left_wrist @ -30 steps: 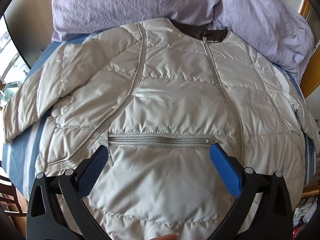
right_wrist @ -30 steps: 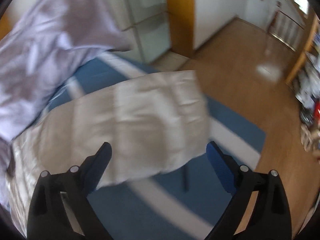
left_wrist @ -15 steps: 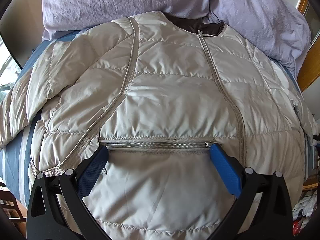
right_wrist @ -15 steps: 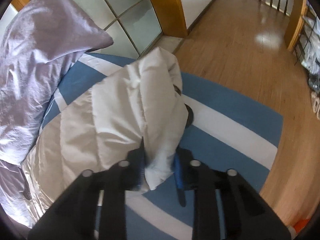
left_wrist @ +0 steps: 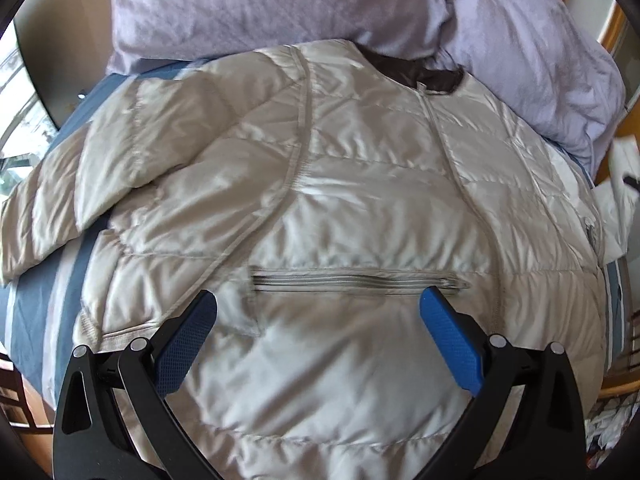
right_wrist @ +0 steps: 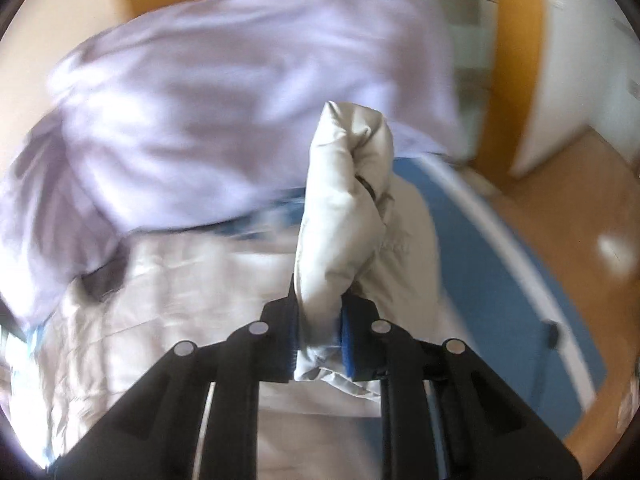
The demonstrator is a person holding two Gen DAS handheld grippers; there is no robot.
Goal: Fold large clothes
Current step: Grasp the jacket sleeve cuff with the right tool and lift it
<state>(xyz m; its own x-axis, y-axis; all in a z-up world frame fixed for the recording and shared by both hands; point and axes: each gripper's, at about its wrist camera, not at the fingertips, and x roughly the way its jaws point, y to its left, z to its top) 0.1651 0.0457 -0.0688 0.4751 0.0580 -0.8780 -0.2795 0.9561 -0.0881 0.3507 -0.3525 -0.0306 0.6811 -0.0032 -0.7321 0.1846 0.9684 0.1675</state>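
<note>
A beige quilted jacket [left_wrist: 360, 208] lies front up on a blue striped bed, collar at the far end. Its left sleeve [left_wrist: 60, 208] is spread out to the side. My left gripper [left_wrist: 320, 320] is open and empty, hovering above the jacket's pocket zip [left_wrist: 356, 280]. In the right wrist view my right gripper [right_wrist: 318, 340] is shut on the jacket's right sleeve [right_wrist: 340, 208], which stands bunched up between the blue pads, lifted over the jacket body [right_wrist: 160, 300].
Lilac pillows and a duvet [left_wrist: 280, 4] are heaped at the head of the bed, also in the right wrist view [right_wrist: 220, 100]. The blue striped bedsheet [right_wrist: 492, 260] ends at a wooden floor [right_wrist: 580, 208] on the right.
My right gripper closed on the right sleeve and has lifted and swung it toward the jacket body. The left gripper stayed open, shifting slightly over the pocket.
</note>
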